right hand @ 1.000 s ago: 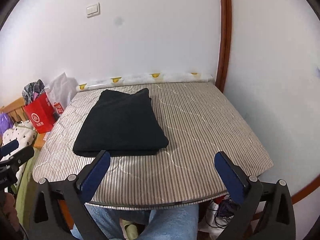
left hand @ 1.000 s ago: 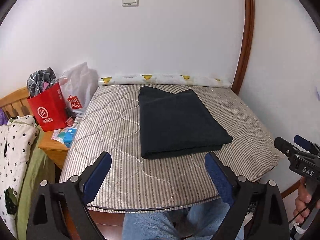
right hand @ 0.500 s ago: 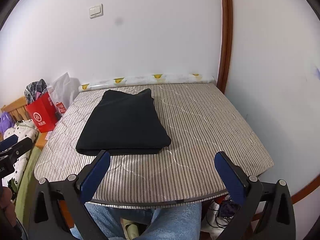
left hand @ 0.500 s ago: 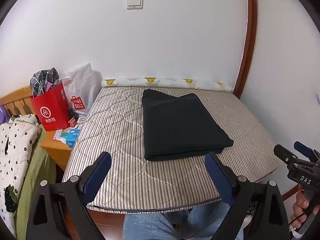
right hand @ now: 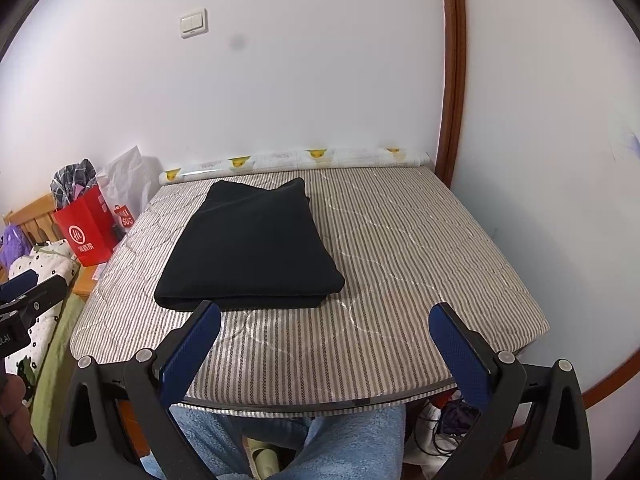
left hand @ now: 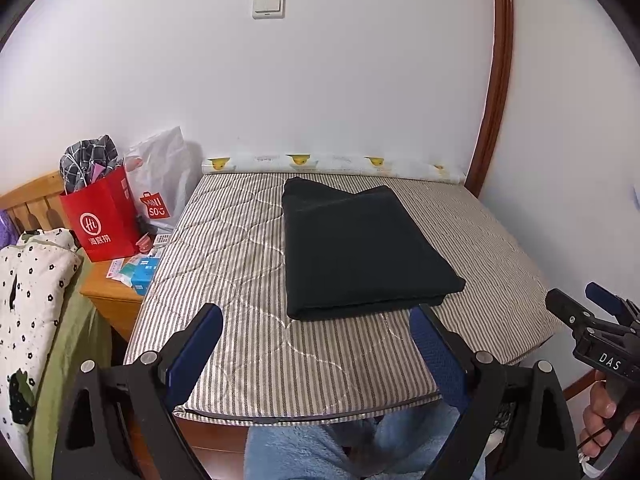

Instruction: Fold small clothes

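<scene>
Evidently the folding looks finished: the dark garment (left hand: 360, 252) lies as a neat layered rectangle on the striped mattress (left hand: 240, 320), left of centre, its folded edge toward the near side. No other loose clothing shows on the mattress, so little seems left. Both the left gripper (left hand: 316, 344) and the right gripper (right hand: 324, 344) hang wide apart and empty, short of the near mattress edge, not touching the garment. On the far left, a red paper bag (left hand: 104, 220) holds checked fabric, with a white plastic bag (left hand: 160, 184) beside it; its contents are hidden.
</scene>
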`<state>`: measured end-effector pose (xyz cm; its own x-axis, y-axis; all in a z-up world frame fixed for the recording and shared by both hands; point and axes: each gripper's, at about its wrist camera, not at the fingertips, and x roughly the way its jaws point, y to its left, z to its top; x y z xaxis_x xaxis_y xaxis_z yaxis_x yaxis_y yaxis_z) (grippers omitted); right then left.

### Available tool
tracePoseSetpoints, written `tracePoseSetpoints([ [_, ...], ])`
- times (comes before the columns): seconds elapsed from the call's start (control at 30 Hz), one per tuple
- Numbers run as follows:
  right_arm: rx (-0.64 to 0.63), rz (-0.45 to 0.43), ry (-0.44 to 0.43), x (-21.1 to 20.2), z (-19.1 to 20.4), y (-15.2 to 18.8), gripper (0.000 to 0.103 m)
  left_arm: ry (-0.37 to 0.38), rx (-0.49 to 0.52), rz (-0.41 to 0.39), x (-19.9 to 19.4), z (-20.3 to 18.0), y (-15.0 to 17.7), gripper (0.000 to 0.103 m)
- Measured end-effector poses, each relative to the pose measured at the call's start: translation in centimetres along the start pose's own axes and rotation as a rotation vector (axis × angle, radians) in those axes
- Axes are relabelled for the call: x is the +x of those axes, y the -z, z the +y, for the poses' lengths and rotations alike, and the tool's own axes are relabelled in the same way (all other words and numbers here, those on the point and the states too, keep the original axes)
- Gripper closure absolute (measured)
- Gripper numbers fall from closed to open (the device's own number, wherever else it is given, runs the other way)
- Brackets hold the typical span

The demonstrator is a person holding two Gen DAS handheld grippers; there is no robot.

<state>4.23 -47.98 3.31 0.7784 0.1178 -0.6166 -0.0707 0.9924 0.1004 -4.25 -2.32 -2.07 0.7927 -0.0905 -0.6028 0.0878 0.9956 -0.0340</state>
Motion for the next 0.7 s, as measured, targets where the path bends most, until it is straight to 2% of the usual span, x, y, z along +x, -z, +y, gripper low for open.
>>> tracePoseSetpoints([
  [0.7,0.008,-0.004,-0.002,-0.08,0.14,0.22,0.001,-0.003,-0.008,0.002,0.0,-0.17,0.16,0.008],
])
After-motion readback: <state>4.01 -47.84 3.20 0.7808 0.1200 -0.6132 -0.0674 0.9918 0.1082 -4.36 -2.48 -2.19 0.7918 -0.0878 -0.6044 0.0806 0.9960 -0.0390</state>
